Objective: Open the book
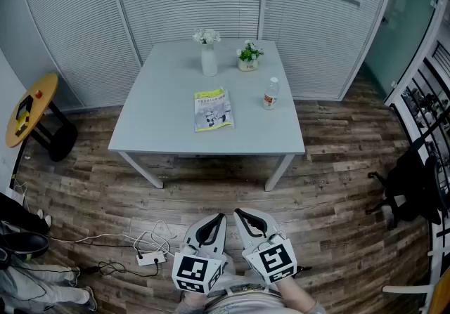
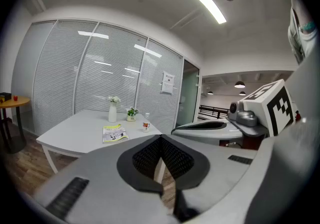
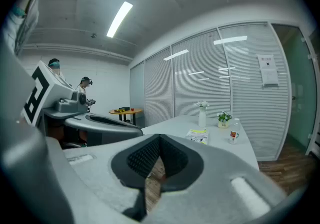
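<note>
Your left gripper (image 1: 222,216) and right gripper (image 1: 238,211) have clenched, empty jaws; the thin yellow-and-white paper book (image 1: 212,109) lies closed (cover up) on the pale grey desk (image 1: 158,126).

The book (image 1: 213,109) is thin and soft-covered. It is closed and lies flat, front cover up, on the pale grey surface (image 1: 155,130). Its cover is white with a yellow-green band along the far edge and a dark drawing in the middle, perhaps a figure on a machine; the print is too small to read. It sits near the middle of the surface, its long sides running away from the camera and turned slightly off square. The white vase (image 1: 209,60) stands beyond it and the small bottle (image 1: 271,93) to its right, both apart from it. No page or cover edge is lifted.
</note>
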Tool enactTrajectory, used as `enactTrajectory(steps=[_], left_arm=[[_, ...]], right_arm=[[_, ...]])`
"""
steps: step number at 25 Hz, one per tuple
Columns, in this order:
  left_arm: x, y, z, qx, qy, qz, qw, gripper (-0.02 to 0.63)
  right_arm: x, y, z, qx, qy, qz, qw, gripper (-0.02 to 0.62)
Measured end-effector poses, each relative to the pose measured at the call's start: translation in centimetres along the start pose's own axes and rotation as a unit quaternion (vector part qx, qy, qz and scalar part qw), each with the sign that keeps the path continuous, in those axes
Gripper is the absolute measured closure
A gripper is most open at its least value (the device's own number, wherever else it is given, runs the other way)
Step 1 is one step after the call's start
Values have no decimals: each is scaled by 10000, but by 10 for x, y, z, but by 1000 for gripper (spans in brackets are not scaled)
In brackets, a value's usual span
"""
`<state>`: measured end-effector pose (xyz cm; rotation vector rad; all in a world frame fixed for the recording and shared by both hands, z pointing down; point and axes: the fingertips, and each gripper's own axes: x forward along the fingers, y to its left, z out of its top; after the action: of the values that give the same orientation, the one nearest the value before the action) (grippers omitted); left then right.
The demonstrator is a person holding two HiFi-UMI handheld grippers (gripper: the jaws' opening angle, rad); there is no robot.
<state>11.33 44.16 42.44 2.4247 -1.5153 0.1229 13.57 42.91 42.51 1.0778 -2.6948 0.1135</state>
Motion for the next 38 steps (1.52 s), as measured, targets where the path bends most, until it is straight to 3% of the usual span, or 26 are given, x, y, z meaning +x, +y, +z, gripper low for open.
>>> enactTrajectory(steps=[5, 19, 25, 38], left_arm=[[12, 15, 2, -67, 11, -88, 9999, 609], [25, 74, 15, 432, 124, -308, 9985, 609], [18, 88, 9, 373, 183, -395, 9984, 608], [32, 107, 19, 219, 121, -310, 9992, 609]], right_arm=[[21, -5, 1, 20, 52, 60, 10000, 594], [85, 0, 17, 76, -31, -174, 9998, 594], [94, 8, 17, 81, -13, -349, 9994, 594], [113, 4, 25, 154, 6, -247, 9996, 594]])
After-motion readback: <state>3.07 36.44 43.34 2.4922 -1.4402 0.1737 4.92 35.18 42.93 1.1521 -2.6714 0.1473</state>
